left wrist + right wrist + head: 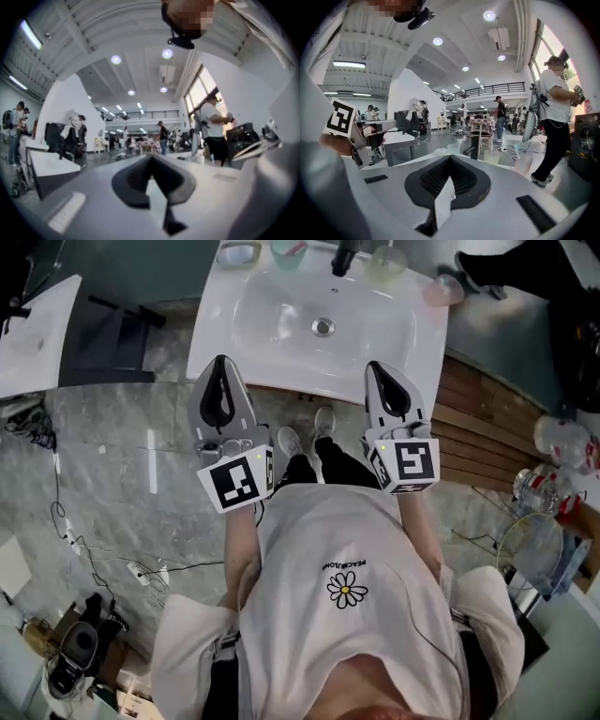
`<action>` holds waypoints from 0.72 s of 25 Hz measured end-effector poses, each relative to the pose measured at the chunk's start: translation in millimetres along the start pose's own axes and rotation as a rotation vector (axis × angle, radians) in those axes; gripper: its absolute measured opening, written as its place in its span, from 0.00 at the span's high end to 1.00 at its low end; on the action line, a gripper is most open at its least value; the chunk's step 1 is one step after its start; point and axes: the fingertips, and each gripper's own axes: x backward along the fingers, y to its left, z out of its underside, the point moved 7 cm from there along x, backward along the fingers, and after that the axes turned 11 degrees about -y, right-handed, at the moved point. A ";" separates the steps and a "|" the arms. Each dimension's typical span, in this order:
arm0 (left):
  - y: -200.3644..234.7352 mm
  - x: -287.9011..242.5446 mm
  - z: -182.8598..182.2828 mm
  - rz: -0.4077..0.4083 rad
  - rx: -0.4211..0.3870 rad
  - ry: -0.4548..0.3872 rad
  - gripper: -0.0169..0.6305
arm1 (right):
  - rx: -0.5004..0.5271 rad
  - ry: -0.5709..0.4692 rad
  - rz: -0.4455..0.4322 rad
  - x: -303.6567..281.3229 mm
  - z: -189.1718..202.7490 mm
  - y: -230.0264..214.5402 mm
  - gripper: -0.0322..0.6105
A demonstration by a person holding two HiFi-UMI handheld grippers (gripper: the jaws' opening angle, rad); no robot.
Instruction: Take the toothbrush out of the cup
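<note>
— White sink (272,343) at the top of the head view; the frame cuts off its back edge, so the cups there show only in part; where is the toothbrush (516,148)?
— Hard to make out; in the right gripper view it is only a thin teal shaft that seems to stand up from a pinkish cup (523,163) at the sink's right corner; it is too small to tell more; from the head the same pinkish cup (442,289) is a pale blur.
— What else is around?
— A black faucet (343,259) at the middle of the back edge; a greenish cup (288,249) to its left, a clear cup (384,262) to its right; grey marble floor (122,446) with cables (94,559) at left, wooden boards (478,418) at right; people stand far off in the hall.
— And the hands?
— The left hand-held gripper (222,362) and the right hand-held gripper (375,367) are held side by side, roughly level, over the sink's front edge; each has its jaws closed together on nothing; the whole basin lies between them and the cups.
</note>
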 end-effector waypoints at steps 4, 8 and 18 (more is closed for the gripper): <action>-36.1 -50.1 -13.3 0.113 -0.020 -0.067 0.96 | -0.045 -0.057 0.067 -1.4 -1.3 -30.8 0.95; -81.9 -91.2 -40.1 0.169 -0.049 -0.154 0.96 | -0.044 -0.075 0.112 4.1 -4.1 -72.2 0.95; -115.2 -138.6 -32.6 0.291 -0.034 -0.198 0.96 | -0.022 -0.121 0.289 7.2 -10.7 -113.5 0.95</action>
